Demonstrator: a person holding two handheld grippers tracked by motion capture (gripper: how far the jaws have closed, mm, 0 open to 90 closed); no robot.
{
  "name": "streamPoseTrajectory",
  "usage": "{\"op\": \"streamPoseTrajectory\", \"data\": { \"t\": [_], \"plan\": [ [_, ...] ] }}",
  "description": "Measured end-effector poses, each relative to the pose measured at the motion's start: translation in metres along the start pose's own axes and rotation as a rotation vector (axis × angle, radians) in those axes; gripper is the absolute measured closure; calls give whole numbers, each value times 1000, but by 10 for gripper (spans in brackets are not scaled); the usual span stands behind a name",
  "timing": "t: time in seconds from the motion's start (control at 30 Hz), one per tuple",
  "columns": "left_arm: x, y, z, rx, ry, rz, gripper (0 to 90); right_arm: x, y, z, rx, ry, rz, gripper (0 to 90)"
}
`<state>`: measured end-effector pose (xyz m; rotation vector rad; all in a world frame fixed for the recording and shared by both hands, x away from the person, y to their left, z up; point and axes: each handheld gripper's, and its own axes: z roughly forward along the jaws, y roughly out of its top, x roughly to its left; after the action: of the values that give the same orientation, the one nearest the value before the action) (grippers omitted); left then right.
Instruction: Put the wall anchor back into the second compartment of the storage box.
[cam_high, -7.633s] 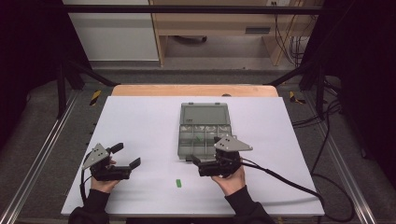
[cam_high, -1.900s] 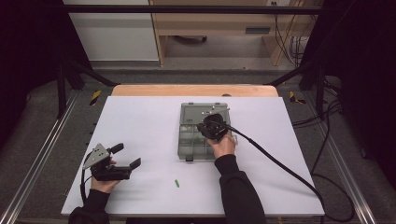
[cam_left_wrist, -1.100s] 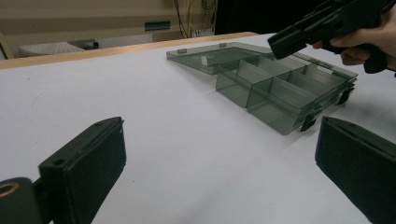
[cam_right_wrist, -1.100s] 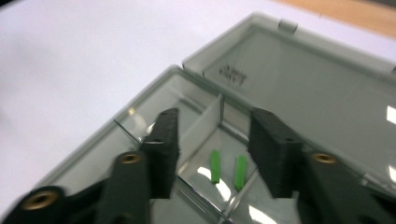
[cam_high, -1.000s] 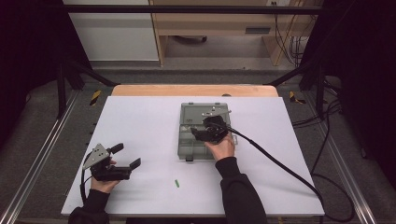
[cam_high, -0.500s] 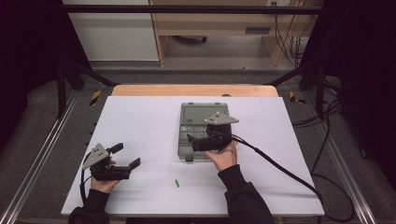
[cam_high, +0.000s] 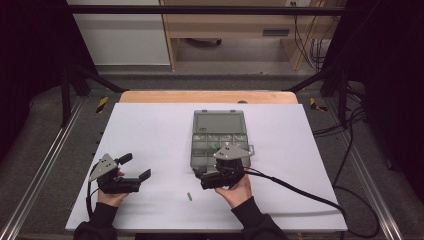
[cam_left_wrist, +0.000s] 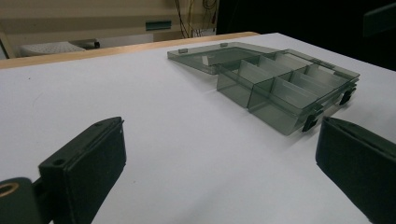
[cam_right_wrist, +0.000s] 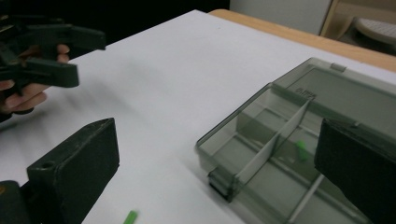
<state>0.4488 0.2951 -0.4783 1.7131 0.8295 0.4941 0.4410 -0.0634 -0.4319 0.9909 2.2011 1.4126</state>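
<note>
- Nearest the person, the left gripper (cam_high: 134, 167) rests low on the white table (cam_high: 150, 130) at its front left, held in the left hand (cam_high: 111, 196); its jaws stand wide apart with nothing between them, as the left gripper view shows bare table between the two black pads.
- Just ahead of the person's middle, a small green piece (cam_high: 189, 196) lies loose on the table, between the two hands and nearer the right one; it shows again at the bottom edge of the right gripper view (cam_right_wrist: 130, 217).
- Right of that piece, the right gripper (cam_high: 201, 179) sits at the front edge of the compartment box (cam_high: 210, 150), held in the right hand (cam_high: 236, 189). Its jaws have just been opening and now stand wide, released, with nothing pinched between them.
- Next comes the box itself, smoky and see-through, lying open at the table's middle with its lid (cam_high: 218, 121) folded flat on the far side.
- Inside one of its compartments lies a second green piece (cam_right_wrist: 301, 150), near a divider wall; it also shows faintly from above (cam_high: 214, 146).
- Farthest off, the table's wooden edge (cam_high: 210, 96) runs behind the lid.
</note>
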Motion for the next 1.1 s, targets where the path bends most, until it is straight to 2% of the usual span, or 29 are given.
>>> {"op": "streamPoseTrajectory", "data": {
  "t": [0.37,0.57,0.73,0.83,0.93,1.1],
  "plan": [
    [0,0,0,-2,-3,2,12,19,-20,10,68,45,-14,20],
    [-1,0,0,0,-1,2,10,27,-30,21,101,85,-9,49],
    [-1,0,-1,0,-1,3,10,36,-37,32,156,85,-47,75],
    [-1,0,-1,0,-2,4,10,38,-40,38,182,101,-47,124],
    [0,0,-1,4,-2,4,10,38,-44,41,215,98,-58,224],
    [-1,-1,0,5,-2,3,11,40,-50,46,260,130,-54,368]
  ]
}}
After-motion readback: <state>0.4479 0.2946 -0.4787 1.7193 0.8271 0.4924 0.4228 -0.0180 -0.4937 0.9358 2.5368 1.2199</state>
